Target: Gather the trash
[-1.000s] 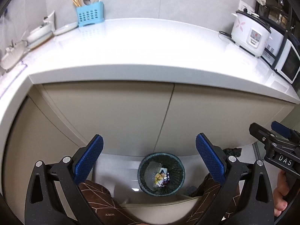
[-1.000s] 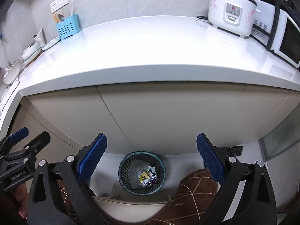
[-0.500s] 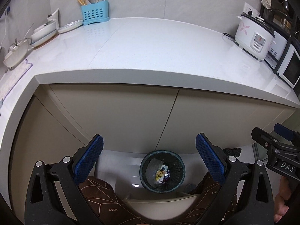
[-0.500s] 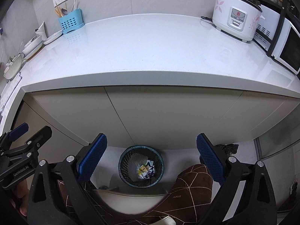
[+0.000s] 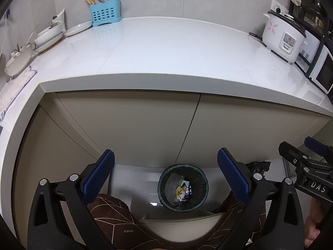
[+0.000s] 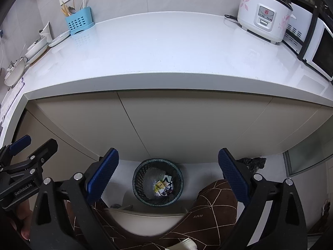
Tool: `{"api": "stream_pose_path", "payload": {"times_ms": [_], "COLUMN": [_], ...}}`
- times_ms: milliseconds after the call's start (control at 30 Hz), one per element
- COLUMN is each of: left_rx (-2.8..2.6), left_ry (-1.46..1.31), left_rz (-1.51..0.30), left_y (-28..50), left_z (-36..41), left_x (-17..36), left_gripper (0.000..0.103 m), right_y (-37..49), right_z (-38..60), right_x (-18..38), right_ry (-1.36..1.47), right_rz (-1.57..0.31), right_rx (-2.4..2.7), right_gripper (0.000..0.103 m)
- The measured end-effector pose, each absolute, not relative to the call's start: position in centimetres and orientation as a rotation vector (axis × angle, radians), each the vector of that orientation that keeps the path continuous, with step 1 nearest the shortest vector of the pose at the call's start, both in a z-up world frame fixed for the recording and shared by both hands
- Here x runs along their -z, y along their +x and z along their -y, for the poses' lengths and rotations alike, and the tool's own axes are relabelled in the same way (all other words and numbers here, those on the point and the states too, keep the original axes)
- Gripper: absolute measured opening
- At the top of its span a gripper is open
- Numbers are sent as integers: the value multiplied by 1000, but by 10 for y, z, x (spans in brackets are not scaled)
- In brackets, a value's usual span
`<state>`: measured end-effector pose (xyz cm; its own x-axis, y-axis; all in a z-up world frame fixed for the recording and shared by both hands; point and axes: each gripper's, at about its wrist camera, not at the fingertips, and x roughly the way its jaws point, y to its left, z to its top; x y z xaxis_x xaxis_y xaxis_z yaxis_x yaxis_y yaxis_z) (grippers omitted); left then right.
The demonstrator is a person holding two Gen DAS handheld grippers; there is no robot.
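Note:
A dark mesh trash bin [image 5: 183, 187] stands on the floor below the counter, with crumpled wrappers [image 5: 182, 190] inside. It also shows in the right wrist view [image 6: 158, 182]. My left gripper [image 5: 166, 175] is open and empty, high above the bin. My right gripper [image 6: 168, 175] is open and empty, also above the bin. The right gripper shows at the right edge of the left wrist view [image 5: 306, 166]. The left gripper shows at the left edge of the right wrist view [image 6: 22, 162].
A white countertop [image 5: 166, 50] runs across both views over beige cabinet doors [image 5: 129, 125]. On it stand a blue utensil holder [image 5: 105, 12], dishes [image 5: 47, 36], a rice cooker [image 5: 283, 37] and a microwave [image 5: 324, 70]. A black bag [image 6: 252, 162] lies on the floor at the right.
Both grippers have risen, so more of the countertop shows and the bin looks smaller. Both stay open and empty.

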<state>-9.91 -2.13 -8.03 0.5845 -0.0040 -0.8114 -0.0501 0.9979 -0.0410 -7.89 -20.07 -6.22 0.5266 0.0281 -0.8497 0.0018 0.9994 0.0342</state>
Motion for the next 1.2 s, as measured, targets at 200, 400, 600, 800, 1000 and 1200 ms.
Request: {"api": "stream_pose_path", "payload": {"times_ms": [200, 400, 600, 800, 1000, 1200], "left_rx": [-28, -29, -28, -22, -19, -16], "left_ry": [-58, -54, -48, -44, -43, -44], "left_rz": [-948, -946, -946, -945, -944, -945], "left_y": [-101, -102, -102, -101, -102, -102], "left_z": [23, 26, 28, 29, 29, 30], "left_x": [80, 79, 79, 78, 78, 78], "left_gripper": [97, 97, 97, 97, 97, 97], "right_y": [-79, -81, -81, -82, -82, -84], "right_z": [201, 202, 203, 206, 206, 208], "right_x": [62, 62, 63, 64, 64, 65], "right_ry": [33, 36, 36, 36, 38, 37], "right_rz": [-1017, -1014, -1016, -1015, -1015, -1013], "right_rx": [-15, -9, -8, -5, -4, 3], "right_gripper": [92, 92, 92, 92, 92, 92]}}
